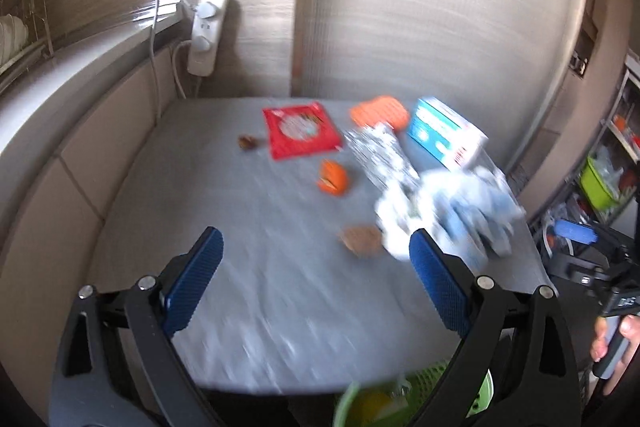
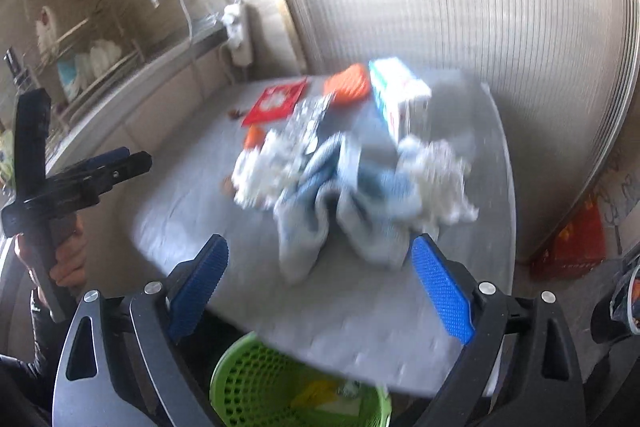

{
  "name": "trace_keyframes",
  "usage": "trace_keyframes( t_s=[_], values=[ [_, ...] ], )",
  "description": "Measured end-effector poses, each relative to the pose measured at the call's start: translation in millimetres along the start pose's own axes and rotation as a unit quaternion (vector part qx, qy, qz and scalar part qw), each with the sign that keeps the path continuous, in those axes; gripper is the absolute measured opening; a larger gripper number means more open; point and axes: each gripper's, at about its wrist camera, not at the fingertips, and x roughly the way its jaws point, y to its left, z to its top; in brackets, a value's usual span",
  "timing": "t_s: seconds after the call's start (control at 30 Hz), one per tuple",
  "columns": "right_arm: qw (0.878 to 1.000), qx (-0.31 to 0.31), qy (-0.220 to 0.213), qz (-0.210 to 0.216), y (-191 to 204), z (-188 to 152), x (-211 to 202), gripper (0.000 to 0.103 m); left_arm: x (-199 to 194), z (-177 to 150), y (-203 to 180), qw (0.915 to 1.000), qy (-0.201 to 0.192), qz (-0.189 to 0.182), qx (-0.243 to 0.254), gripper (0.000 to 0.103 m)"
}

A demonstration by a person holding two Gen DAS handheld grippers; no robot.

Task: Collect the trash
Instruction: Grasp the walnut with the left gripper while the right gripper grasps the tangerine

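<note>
**Both tongs spread and empty above a littered table, green basket at the near edge**

On the far left of the grey table [image 1: 280, 287], near the wall, lies a small brown scrap [image 1: 248, 142]. Next to it is a flat red snack packet [image 1: 301, 131], and just in front of that a crumpled orange wrapper [image 1: 333, 178]. A brown crumpled bit [image 1: 360, 239] sits nearer the front. Right of the red packet, a silver foil wrapper [image 1: 378, 153] runs diagonally, its far end touching an orange perforated pad [image 1: 380, 111]. A blue-and-white carton [image 1: 444, 133] lies on its side beside the pad. In front of the carton is a heap of white crumpled paper [image 2: 260, 175] and a light blue cloth [image 2: 348, 211], the pieces overlapping; motion blur hides their edges.

The left tongs [image 1: 316, 281] are spread wide over bare table, nothing between their blue pads. The right tongs [image 2: 320, 285] are likewise spread wide and empty, with the blue cloth just beyond their tips.

Below the near edge of the table stands a green perforated basket [image 2: 248, 379]. Inside it something yellow [image 1: 376, 405] and a pale scrap show; what they are cannot be told.

On the far right, a shelf holds a lime green tub [image 1: 596, 183] with unclear contents.
</note>
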Motion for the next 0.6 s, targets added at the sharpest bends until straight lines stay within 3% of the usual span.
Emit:
trace_keyframes(
  t_s=[0.13, 0.33, 0.6],
  values=[
    [1.000, -0.007, -0.009, -0.001, -0.3, 23.2, 11.3, 0.093, 33.6, 25.2, 33.8, 0.9999, -0.008, 0.009, -0.012, 0.090],
    [1.000, -0.030, -0.008, 0.007, 18.0, 51.6, 41.4, 0.093, 90.8, 51.0, 58.4, 0.9998, -0.007, 0.016, 0.011, 0.078],
    [0.996, -0.081, 0.012, 0.015, 55.2, 75.1, 88.4, 0.093, 159.0, 58.5, 69.4, 0.9980, 0.055, 0.004, 0.030, 0.049]
  ],
)
